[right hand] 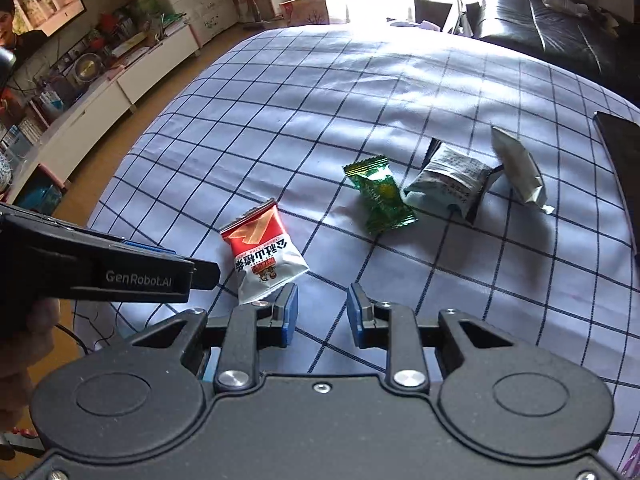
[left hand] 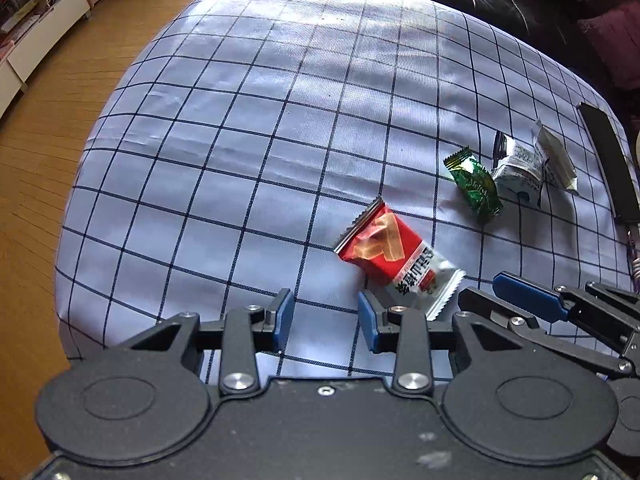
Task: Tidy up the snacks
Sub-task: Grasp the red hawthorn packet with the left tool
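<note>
A red and white snack packet (left hand: pixel 396 258) (right hand: pixel 264 250) lies flat on the checked cloth, just ahead of both grippers. Beyond it lie a green candy wrapper (left hand: pixel 476 186) (right hand: pixel 380 196), a grey and black pouch (left hand: pixel 518 170) (right hand: pixel 452 180) and a silver sachet (left hand: pixel 554 158) (right hand: pixel 518 168). My left gripper (left hand: pixel 326 320) is open and empty, its right finger beside the red packet's white end. My right gripper (right hand: pixel 322 310) is open and empty, its left finger close to the packet's near corner. The right gripper also shows in the left wrist view (left hand: pixel 532 300).
The checked tablecloth (left hand: pixel 240 140) (right hand: pixel 320 100) covers the table. A flat black object (left hand: pixel 608 156) (right hand: pixel 620 148) lies along the right edge. Wooden floor and a white low cabinet (right hand: pixel 100 100) are to the left; a black sofa (right hand: pixel 540 28) is behind.
</note>
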The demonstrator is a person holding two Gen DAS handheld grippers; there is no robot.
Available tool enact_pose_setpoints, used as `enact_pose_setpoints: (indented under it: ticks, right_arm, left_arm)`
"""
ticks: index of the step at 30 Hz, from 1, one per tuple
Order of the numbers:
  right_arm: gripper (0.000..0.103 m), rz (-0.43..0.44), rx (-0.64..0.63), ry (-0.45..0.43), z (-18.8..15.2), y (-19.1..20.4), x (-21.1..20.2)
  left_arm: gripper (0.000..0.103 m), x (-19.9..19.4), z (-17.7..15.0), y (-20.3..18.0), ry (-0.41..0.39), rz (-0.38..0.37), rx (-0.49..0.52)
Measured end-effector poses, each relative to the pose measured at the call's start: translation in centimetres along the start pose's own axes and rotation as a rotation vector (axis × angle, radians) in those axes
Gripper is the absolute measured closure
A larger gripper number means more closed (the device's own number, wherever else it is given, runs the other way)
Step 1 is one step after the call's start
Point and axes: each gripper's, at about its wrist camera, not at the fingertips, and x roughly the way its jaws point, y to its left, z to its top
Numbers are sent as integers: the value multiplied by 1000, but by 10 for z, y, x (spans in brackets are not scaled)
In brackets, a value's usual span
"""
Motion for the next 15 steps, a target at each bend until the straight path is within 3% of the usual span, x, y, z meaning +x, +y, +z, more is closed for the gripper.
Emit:
enact_pose_setpoints:
  ticks: [9, 15]
  right_arm:
    - [66, -32, 81, -36, -7, -22, -13]
    - [66, -48, 90, -45, -12, -28, -15]
  left_arm:
    - [66, 1, 32, -22, -4, -74, -99]
    - [66, 17, 37, -44, -29, 21, -78]
